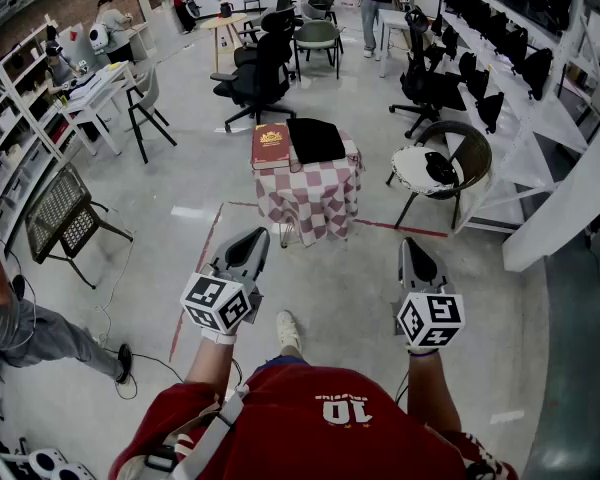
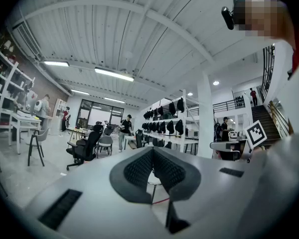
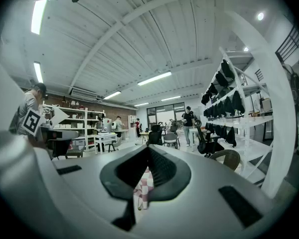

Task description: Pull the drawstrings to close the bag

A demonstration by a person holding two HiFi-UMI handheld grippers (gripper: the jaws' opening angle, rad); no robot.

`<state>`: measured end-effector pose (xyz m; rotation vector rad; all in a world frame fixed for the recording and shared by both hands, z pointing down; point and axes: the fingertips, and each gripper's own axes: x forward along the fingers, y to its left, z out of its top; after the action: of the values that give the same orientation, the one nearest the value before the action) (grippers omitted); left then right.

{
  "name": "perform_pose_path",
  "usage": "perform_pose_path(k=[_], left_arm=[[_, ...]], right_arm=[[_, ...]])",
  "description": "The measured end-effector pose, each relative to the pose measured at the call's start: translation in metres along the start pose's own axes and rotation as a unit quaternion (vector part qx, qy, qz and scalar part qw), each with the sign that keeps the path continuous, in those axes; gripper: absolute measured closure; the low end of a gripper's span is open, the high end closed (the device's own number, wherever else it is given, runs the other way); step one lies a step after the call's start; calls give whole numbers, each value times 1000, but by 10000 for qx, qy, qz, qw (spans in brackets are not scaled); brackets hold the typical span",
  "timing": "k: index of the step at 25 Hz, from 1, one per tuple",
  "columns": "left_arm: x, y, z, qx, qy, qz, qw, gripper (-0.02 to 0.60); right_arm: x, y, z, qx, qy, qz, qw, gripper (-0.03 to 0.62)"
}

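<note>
Room: a large workshop with a pale floor (image 1: 360, 288), shelving along both side walls, office chairs, and people at desks far back.
Tabletop: a small one under a red-and-white checked cloth (image 1: 310, 193), standing alone in the middle of the floor, with a wicker chair (image 1: 450, 163) to its right.
On it: a black bag (image 1: 315, 139) lying flat on the right half and a red book (image 1: 271, 146) just beside it on the left; the two touch or nearly touch.
Drawstrings: too small to make out from here, so which edge is the bag's mouth cannot be told.
Left claw (image 1: 255, 236): jaws together with nothing between them, held in the air and pointing towards the tabletop.
Right claw (image 1: 407, 243): jaws together and empty; its own view shows only the checked cloth far beyond the tips.
Key relation: the bag lies straight ahead, well apart from both claws and between their lines of aim. It looks a little nearer the left claw.
Stage: by my reading, the approach has not begun and the bag is untouched.
Next need: probably step up to the tabletop, open both claws and find a cord end on each side.
</note>
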<state>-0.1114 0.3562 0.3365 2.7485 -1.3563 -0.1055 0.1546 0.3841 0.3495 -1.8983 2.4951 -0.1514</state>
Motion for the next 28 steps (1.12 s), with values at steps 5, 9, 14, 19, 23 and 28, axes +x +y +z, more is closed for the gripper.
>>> perform_pose_path(k=[5, 9, 14, 19, 23, 28], left_arm=[[-1, -5, 2, -35, -6, -26, 10000, 572], [-2, -8, 2, -41, 7, -56, 10000, 572], [-6, -10, 5, -29, -15, -61, 10000, 572], [-9, -15, 8, -31, -30, -84, 10000, 572], [-9, -14, 6, -18, -26, -86, 10000, 572], [-7, -11, 6, 17, 77, -55, 10000, 572]], right_arm=[[-5, -1, 1, 5, -15, -7, 10000, 580], [-7, 0, 3, 12, -64, -27, 10000, 580], [-12, 1, 6, -7, -109, -52, 9999, 580], [-19, 1, 15, 108, -411, -48, 9991, 579], [-20, 4, 12, 133, -441, 60, 9989, 580], [-15, 6, 10, 208, -375, 131, 9990, 579]])
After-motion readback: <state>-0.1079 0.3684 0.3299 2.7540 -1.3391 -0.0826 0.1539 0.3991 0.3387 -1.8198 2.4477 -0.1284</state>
